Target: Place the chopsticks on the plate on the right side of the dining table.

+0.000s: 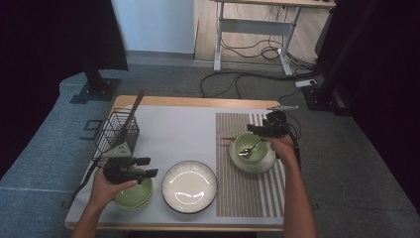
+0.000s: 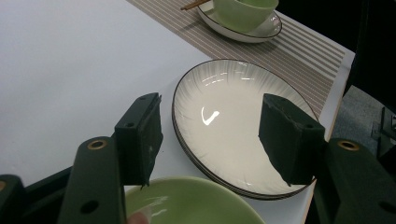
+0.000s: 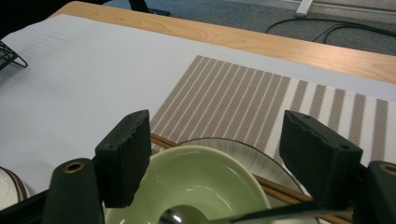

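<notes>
Black jaws wide apart on both: left gripper (image 2: 210, 140) & right gripper (image 3: 229, 154) over green bowls, holding nothing

green bowls (image 1: 250, 147); brown-striped placemat (image 1: 247, 191)

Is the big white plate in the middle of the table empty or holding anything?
Empty. The white plate shows only bare glaze and a light reflection in the high view and left gripper view.

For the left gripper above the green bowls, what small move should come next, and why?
Probably lower the left gripper slightly so its fingers straddle the rim of the green bowl stack. It is open and empty, and hovers just over that rim beside the white plate, so a short descent looks like enough before closing.
</notes>
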A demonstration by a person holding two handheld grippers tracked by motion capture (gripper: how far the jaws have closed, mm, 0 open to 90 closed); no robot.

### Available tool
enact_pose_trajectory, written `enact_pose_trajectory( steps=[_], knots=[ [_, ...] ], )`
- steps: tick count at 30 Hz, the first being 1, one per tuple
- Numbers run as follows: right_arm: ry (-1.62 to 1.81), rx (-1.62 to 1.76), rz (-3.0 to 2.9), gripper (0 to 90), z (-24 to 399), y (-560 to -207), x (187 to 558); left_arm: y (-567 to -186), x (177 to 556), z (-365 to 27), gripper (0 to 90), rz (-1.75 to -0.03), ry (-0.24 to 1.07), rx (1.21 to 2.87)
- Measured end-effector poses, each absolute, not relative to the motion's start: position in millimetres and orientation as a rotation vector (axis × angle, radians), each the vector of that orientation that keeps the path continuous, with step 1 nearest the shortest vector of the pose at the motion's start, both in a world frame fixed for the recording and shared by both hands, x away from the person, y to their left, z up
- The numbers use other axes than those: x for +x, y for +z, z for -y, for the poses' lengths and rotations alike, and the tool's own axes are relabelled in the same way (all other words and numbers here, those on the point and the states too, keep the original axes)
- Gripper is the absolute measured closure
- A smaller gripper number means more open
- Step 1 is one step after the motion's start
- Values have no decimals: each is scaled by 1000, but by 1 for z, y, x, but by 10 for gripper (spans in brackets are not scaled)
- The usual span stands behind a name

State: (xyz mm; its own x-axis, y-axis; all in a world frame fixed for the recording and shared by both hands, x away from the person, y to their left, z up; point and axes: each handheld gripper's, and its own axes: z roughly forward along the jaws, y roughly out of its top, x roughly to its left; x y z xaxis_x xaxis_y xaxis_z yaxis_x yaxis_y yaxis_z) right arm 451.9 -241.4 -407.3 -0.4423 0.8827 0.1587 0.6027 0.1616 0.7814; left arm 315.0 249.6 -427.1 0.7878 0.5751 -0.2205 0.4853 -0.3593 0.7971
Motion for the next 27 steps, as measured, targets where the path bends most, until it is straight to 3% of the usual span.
enact_pose_trajectory(
  steps=[27],
  knots=[
    [1187,1436,-2043,253,283,-418,420,-430,316,-247,391,-785,92,2023]
  ],
)
